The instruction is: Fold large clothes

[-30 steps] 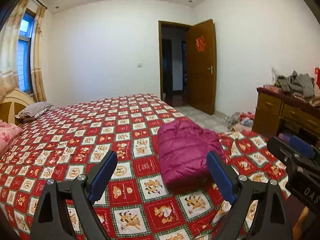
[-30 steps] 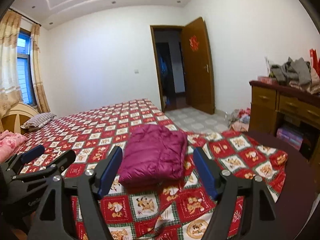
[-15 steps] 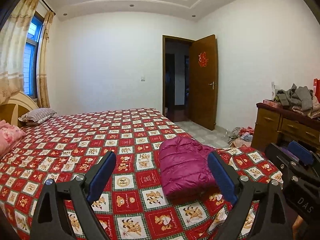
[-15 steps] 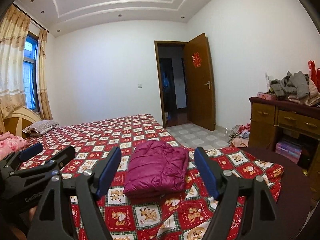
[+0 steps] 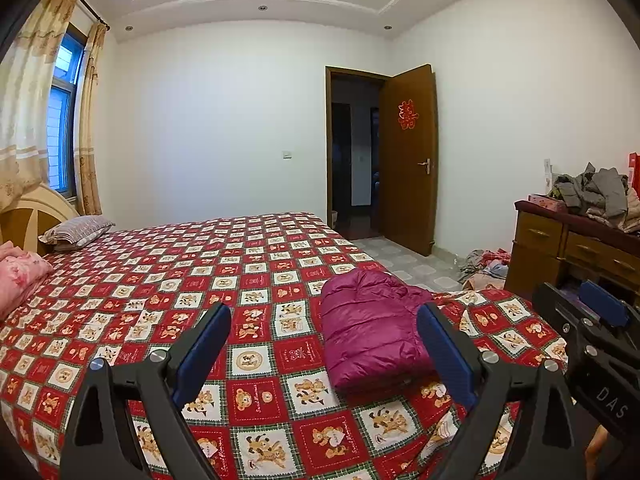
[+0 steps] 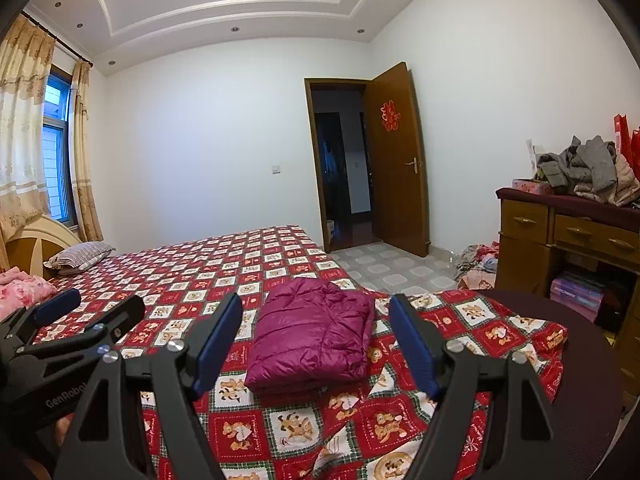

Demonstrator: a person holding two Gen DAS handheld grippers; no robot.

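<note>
Folded magenta jacket [image 6: 310,336] flat on bedspread [image 6: 256,268], long axis toward far wall, both tools released

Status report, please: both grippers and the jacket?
Left gripper open, empty. Right gripper open, empty. Purple jacket folded on bed, untouched. Nothing in the way.

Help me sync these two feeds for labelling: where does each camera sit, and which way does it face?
Left wrist: on the left gripper, facing across the bed toward the door; the right gripper shows at right.
Right wrist: on the right gripper, same heading; the left gripper shows at left.
Shared: folded purple jacket, both grippers open.
</note>
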